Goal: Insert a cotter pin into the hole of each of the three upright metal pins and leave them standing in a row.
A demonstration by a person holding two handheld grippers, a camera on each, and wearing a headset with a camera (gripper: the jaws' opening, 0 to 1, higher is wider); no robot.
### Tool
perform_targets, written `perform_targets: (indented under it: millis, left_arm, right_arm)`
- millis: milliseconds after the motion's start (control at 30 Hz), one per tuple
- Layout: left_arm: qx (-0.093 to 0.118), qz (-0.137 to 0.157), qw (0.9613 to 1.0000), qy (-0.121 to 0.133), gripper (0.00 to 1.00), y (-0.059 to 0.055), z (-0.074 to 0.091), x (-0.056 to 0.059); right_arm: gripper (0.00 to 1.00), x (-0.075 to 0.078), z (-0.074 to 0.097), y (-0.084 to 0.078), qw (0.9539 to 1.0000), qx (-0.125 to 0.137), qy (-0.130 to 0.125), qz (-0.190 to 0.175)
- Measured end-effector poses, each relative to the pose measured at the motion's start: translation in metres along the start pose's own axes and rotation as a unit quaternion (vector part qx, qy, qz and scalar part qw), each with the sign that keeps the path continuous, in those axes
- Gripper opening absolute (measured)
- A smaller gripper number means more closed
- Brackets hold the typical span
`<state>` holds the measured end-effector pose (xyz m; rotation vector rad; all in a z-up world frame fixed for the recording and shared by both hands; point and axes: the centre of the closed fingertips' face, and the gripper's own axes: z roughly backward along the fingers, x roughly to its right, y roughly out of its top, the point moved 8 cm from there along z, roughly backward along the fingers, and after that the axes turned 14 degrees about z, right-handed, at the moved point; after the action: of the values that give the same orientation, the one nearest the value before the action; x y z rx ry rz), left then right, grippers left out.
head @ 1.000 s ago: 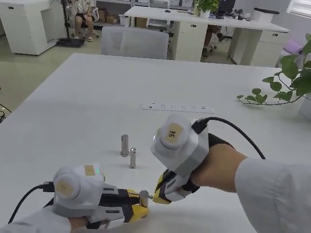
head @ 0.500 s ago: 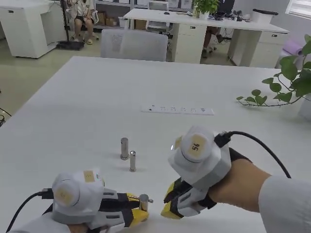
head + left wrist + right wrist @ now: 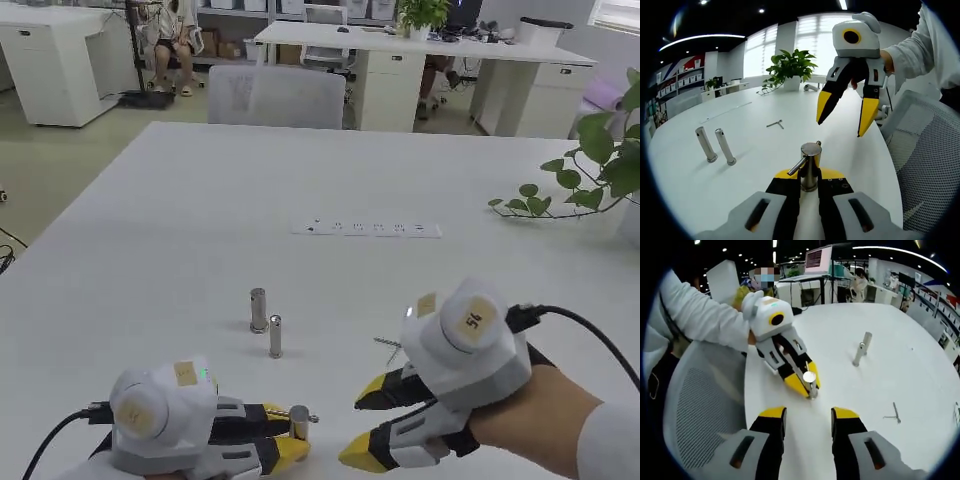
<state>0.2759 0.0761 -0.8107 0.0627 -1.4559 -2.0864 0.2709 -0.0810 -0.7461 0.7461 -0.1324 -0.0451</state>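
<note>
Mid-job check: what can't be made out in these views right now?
- Held pin, left gripper view: its body hides whether the cotter pin comes out the far side.
- Held pin's foot, left gripper view: the left gripper hides it; table contact unclear.
- Two standing pins, head view: holes too small to see.

The right gripper (image 3: 352,433) backs away
It has pulled off to the right of the metal pin (image 3: 298,422), jaws now spread, uncovering 1 loose cotter pin (image 3: 388,343) on the table.
</note>
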Motion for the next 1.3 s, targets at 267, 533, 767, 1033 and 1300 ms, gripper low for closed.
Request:
perform_targets:
  millis: [267, 533, 767, 1033, 1300]
  left_arm:
    - [0.003, 0.003, 1.0000, 0.007, 0.10, -0.001, 0.001, 0.001]
    - [0.006, 0.005, 0.9999, 0.015, 0.10, -0.002, 0.001, 0.002]
    - [0.006, 0.006, 0.9998, 0.019, 0.10, -0.001, 0.001, 0.002]
    - [0.009, 0.013, 0.9997, 0.020, 0.10, -0.001, 0.002, 0.001]
    - [0.011, 0.011, 0.9995, 0.026, 0.10, -0.001, 0.002, 0.001]
  right_arm:
    - [0.45, -0.007, 0.007, -0.001, 0.9986, 0.049, -0.008, 0.020]
    - [0.51, -0.015, 0.017, -0.008, 0.9960, 0.084, -0.020, 0.023]
    - [0.54, -0.017, 0.029, -0.021, 0.9949, 0.094, -0.035, 0.005]
    - [0.54, -0.017, 0.037, -0.029, 0.9946, 0.092, -0.048, -0.002]
    - [0.54, -0.015, 0.038, -0.029, 0.9943, 0.094, -0.052, -0.004]
